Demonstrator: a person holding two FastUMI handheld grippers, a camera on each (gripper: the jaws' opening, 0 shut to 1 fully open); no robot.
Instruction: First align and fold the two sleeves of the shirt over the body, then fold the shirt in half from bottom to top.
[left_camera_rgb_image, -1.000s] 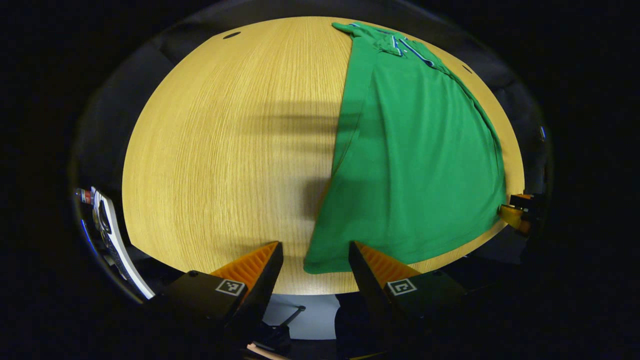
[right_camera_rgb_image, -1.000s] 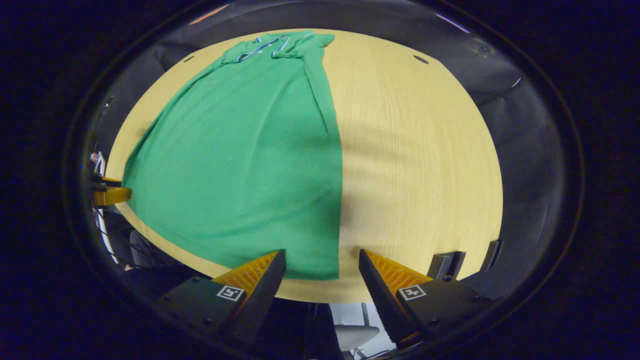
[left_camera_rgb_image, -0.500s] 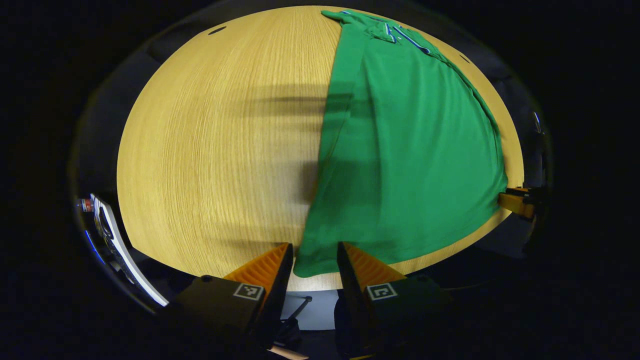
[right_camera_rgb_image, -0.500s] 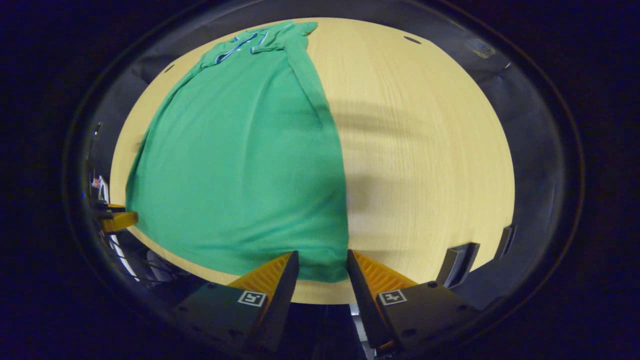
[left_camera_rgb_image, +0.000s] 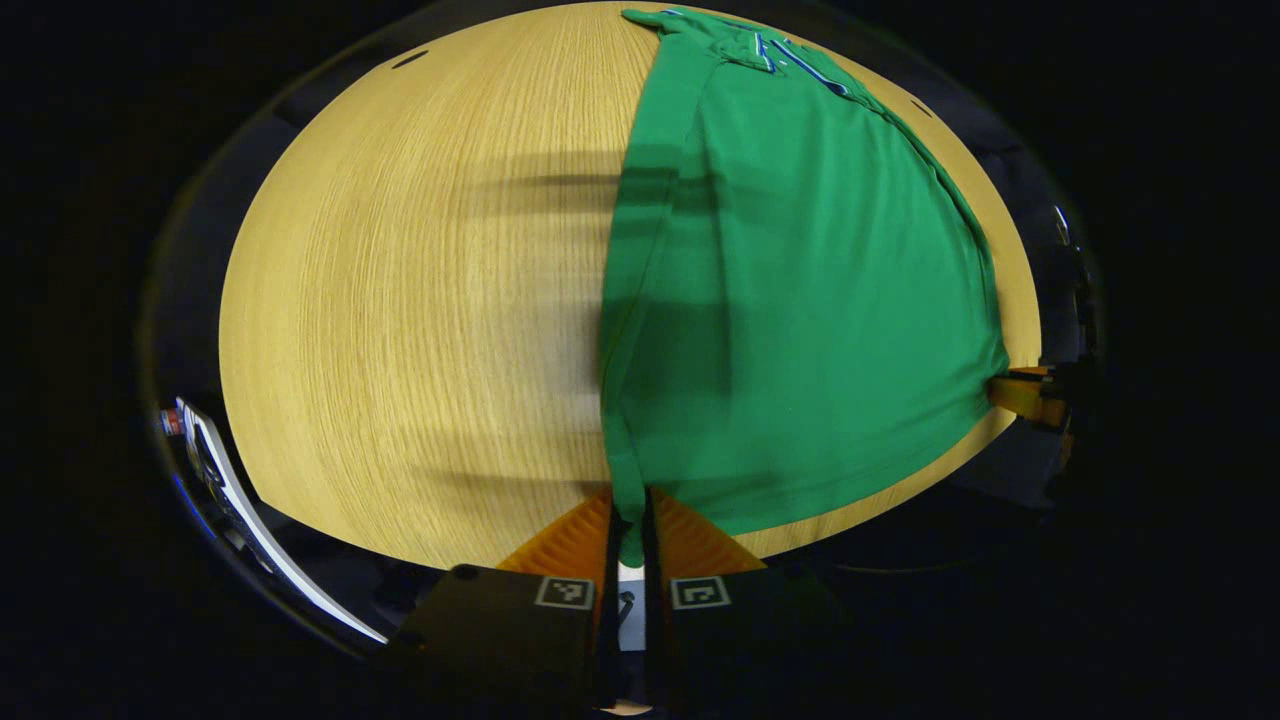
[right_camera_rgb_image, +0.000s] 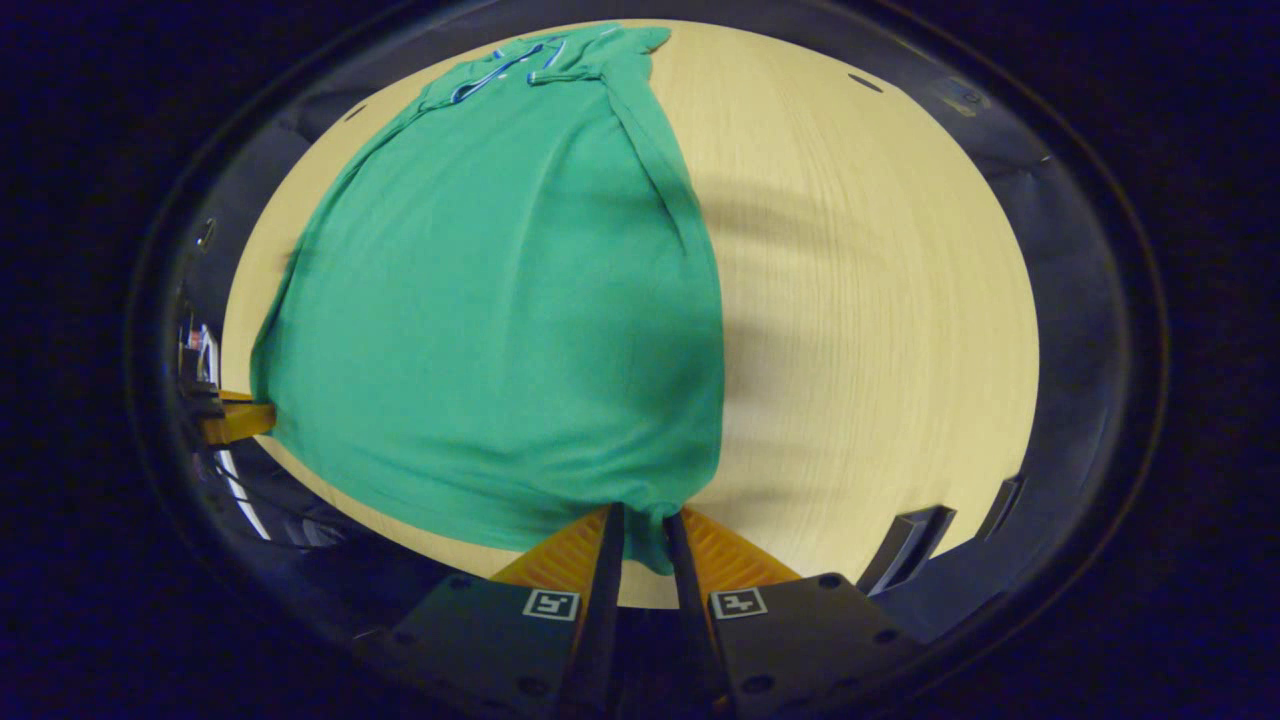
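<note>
A green shirt (left_camera_rgb_image: 800, 300) lies flat on the wooden table (left_camera_rgb_image: 400, 300), collar at the far end, both sleeves folded over the body. In the left gripper view my left gripper (left_camera_rgb_image: 628, 525) is shut on the shirt's near left bottom corner, the cloth pinched between its fingers. In the right gripper view the same green shirt (right_camera_rgb_image: 500, 300) spreads to the left, and my right gripper (right_camera_rgb_image: 642, 535) is shut on the near right bottom corner. Each view also shows the other gripper far off at the hem: the right gripper (left_camera_rgb_image: 1025, 395) and the left gripper (right_camera_rgb_image: 230, 420).
The table's near edge runs just in front of both grippers. Bare wood (right_camera_rgb_image: 880, 300) stretches beside the shirt on the right. A white object (left_camera_rgb_image: 230, 500) sits off the table's edge at the lower left, and dark brackets (right_camera_rgb_image: 905, 545) stand at the lower right.
Both grippers moved forward onto the shirt's bottom corners and went from open to shut, bunching the hem cloth between their fingers.
</note>
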